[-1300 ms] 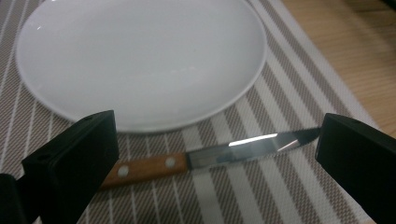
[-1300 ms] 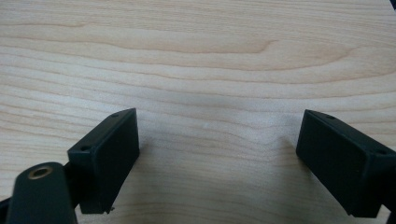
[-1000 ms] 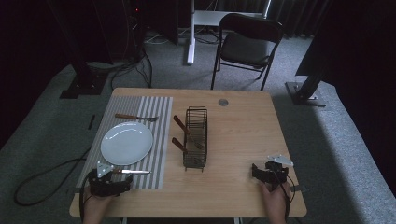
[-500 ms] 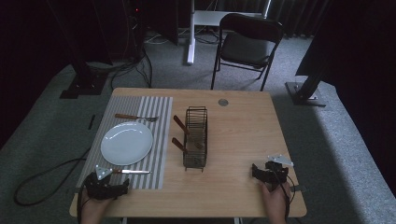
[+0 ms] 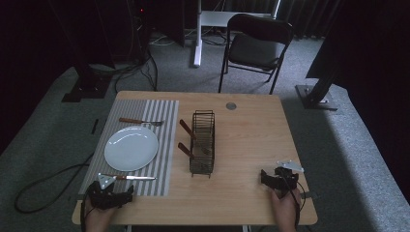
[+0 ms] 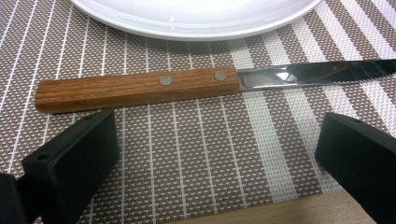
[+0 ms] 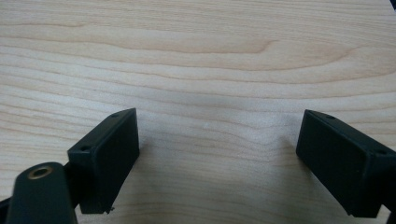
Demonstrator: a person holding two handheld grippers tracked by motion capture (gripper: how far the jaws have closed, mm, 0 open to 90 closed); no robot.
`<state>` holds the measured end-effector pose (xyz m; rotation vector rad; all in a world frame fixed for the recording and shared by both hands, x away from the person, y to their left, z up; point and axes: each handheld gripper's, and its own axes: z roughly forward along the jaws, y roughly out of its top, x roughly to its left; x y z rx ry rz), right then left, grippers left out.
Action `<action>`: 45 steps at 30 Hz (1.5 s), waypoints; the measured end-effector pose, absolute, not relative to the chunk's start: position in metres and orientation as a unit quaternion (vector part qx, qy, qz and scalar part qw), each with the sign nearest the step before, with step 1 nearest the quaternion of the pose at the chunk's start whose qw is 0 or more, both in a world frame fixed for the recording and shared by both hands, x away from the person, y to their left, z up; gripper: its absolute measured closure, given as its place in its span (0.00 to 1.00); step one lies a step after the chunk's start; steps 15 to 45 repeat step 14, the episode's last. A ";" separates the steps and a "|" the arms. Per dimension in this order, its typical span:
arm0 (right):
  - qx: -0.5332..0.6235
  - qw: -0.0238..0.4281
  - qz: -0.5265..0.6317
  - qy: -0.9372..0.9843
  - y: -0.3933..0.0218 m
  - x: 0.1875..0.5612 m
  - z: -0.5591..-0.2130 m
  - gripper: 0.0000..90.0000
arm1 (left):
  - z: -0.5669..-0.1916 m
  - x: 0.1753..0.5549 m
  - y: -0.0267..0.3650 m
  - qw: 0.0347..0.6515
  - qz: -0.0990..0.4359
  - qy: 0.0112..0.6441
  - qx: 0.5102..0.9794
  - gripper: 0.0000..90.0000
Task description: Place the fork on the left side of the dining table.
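My left gripper [image 5: 112, 195] sits at the near edge of the striped placemat [image 5: 162, 145], jaws spread wide and holding nothing. The knife [image 6: 196, 84] lies crosswise just ahead of them on the mat, its wooden handle toward my left jaw, blade running right, with the white plate [image 5: 131, 148] just beyond it. My right gripper [image 5: 275, 180] rests near the table's [image 5: 251, 130] front right corner, jaws wide apart and empty over bare wood. The wire rack [image 5: 202, 142] stands between, well apart from both.

Wood-handled knife [image 6: 196, 84] flat on placemat [image 6: 196, 158]
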<state>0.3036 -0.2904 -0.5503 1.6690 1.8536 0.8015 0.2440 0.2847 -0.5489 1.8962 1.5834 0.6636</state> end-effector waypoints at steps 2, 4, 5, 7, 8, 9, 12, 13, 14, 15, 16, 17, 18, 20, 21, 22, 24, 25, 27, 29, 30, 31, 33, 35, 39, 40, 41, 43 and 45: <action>0.615 0.258 0.296 0.684 -0.290 0.304 -0.550 0.14 | -0.549 0.244 0.285 0.287 0.248 0.593 0.711 0.00; 0.615 0.258 0.296 0.684 -0.290 0.304 -0.550 0.14 | -0.549 0.244 0.285 0.287 0.248 0.593 0.711 0.00; 0.616 0.258 0.296 0.684 -0.290 0.304 -0.550 0.14 | -0.549 0.244 0.285 0.286 0.249 0.593 0.710 0.00; 0.615 0.258 0.296 0.684 -0.290 0.304 -0.550 0.14 | -0.549 0.244 0.284 0.287 0.250 0.594 0.709 0.00; 0.616 0.258 0.296 0.683 -0.290 0.304 -0.550 0.14 | -0.549 0.243 0.284 0.286 0.250 0.594 0.709 0.00; 0.616 0.258 0.296 0.684 -0.290 0.304 -0.550 0.14 | -0.549 0.244 0.284 0.287 0.250 0.594 0.709 0.00; 0.615 0.258 0.296 0.684 -0.290 0.304 -0.550 0.14 | -0.549 0.244 0.284 0.286 0.250 0.594 0.709 0.00; 0.616 0.258 0.296 0.683 -0.290 0.304 -0.550 0.14 | -0.549 0.244 0.284 0.286 0.250 0.594 0.709 0.00; 0.616 0.258 0.296 0.683 -0.290 0.304 -0.550 0.14 | -0.549 0.244 0.284 0.286 0.250 0.594 0.709 0.00; 0.616 0.258 0.296 0.683 -0.290 0.304 -0.550 0.14 | -0.549 0.244 0.284 0.286 0.250 0.594 0.709 0.00; 0.616 0.258 0.296 0.683 -0.290 0.304 -0.550 0.14 | -0.549 0.244 0.284 0.286 0.250 0.594 0.709 0.00; 0.616 0.258 0.296 0.683 -0.290 0.304 -0.550 0.14 | -0.549 0.244 0.284 0.286 0.250 0.594 0.709 0.00; 0.616 0.258 0.296 0.683 -0.290 0.304 -0.550 0.14 | -0.549 0.244 0.284 0.286 0.250 0.594 0.709 0.00; 0.616 0.258 0.296 0.683 -0.290 0.304 -0.550 0.14 | -0.549 0.244 0.284 0.286 0.250 0.594 0.709 0.00; 0.616 0.258 0.296 0.683 -0.290 0.304 -0.550 0.14 | -0.549 0.244 0.284 0.286 0.250 0.594 0.709 0.00; 0.616 0.258 0.296 0.683 -0.290 0.304 -0.550 0.14 | -0.549 0.244 0.284 0.286 0.250 0.594 0.709 0.00; 0.616 0.258 0.296 0.683 -0.290 0.304 -0.550 0.14 | -0.549 0.244 0.284 0.286 0.250 0.594 0.709 0.00; 0.616 0.258 0.296 0.683 -0.290 0.304 -0.550 0.14 | -0.549 0.244 0.284 0.286 0.250 0.594 0.709 0.00; 0.616 0.258 0.296 0.683 -0.290 0.304 -0.550 0.14 | -0.549 0.244 0.284 0.286 0.250 0.594 0.709 0.00; 0.616 0.258 0.296 0.683 -0.290 0.304 -0.550 0.14 | -0.549 0.244 0.284 0.286 0.250 0.594 0.709 0.00; 0.616 0.258 0.296 0.683 -0.290 0.304 -0.550 0.14 | -0.549 0.244 0.284 0.286 0.250 0.594 0.709 0.00; 0.616 0.258 0.296 0.683 -0.290 0.304 -0.550 0.14 | -0.549 0.244 0.284 0.286 0.250 0.594 0.709 0.00; 0.616 0.258 0.296 0.683 -0.290 0.304 -0.550 0.14 | -0.549 0.244 0.284 0.286 0.250 0.594 0.709 0.00; 0.616 0.258 0.296 0.683 -0.290 0.304 -0.550 0.14 | -0.549 0.244 0.284 0.286 0.250 0.594 0.709 0.00; 0.616 0.258 0.296 0.683 -0.290 0.304 -0.550 0.14 | -0.549 0.244 0.284 0.286 0.250 0.594 0.709 0.00; 0.616 0.258 0.296 0.683 -0.290 0.304 -0.550 0.14 | -0.549 0.244 0.284 0.286 0.250 0.594 0.709 0.00; 0.616 0.258 0.296 0.683 -0.290 0.304 -0.550 0.14 | -0.549 0.244 0.284 0.286 0.250 0.594 0.709 0.00; 0.616 0.258 0.296 0.683 -0.290 0.304 -0.550 0.14 | -0.549 0.244 0.284 0.286 0.250 0.594 0.709 0.00; 0.616 0.258 0.296 0.683 -0.290 0.304 -0.550 0.14 | -0.549 0.244 0.284 0.286 0.250 0.594 0.709 0.00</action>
